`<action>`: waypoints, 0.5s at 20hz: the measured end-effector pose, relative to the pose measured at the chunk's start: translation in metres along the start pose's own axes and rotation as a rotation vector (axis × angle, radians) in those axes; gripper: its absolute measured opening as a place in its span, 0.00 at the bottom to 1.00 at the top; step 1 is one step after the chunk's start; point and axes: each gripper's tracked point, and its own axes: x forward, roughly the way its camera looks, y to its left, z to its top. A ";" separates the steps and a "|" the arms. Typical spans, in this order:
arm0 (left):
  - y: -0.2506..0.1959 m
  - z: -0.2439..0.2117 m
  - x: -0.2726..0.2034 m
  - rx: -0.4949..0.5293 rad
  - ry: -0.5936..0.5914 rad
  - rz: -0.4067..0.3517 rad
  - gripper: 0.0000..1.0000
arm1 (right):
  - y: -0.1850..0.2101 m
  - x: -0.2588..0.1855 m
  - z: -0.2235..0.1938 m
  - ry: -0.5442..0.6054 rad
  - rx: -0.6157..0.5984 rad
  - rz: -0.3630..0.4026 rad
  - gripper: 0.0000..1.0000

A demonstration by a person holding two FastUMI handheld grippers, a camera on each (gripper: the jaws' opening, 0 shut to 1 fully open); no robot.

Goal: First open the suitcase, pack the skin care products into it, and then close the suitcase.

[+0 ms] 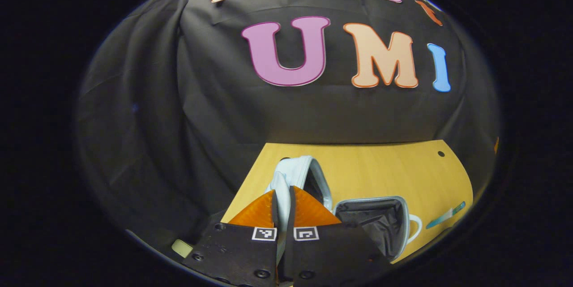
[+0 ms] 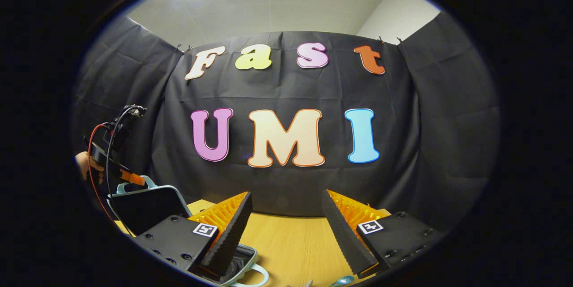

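The small light-blue suitcase stands open on the wooden table. Its lid is lifted upright, and my left gripper is shut on the lid's rim between the orange fingers. To the right lies the base with black lining and a pale handle. A teal skin care tube lies on the table beyond the handle. In the right gripper view my right gripper hangs open above the table, holding nothing. At far left there, the left gripper holds the raised lid over the base.
The table's far edge meets the black cloth wall. A small pale object sits at the lower left beside my left gripper. A hand holds the left gripper. A teal item peeks in at the bottom edge.
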 end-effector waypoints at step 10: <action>0.085 -0.083 0.070 -0.147 0.166 -0.002 0.00 | 0.075 0.019 -0.010 0.034 -0.028 0.023 0.99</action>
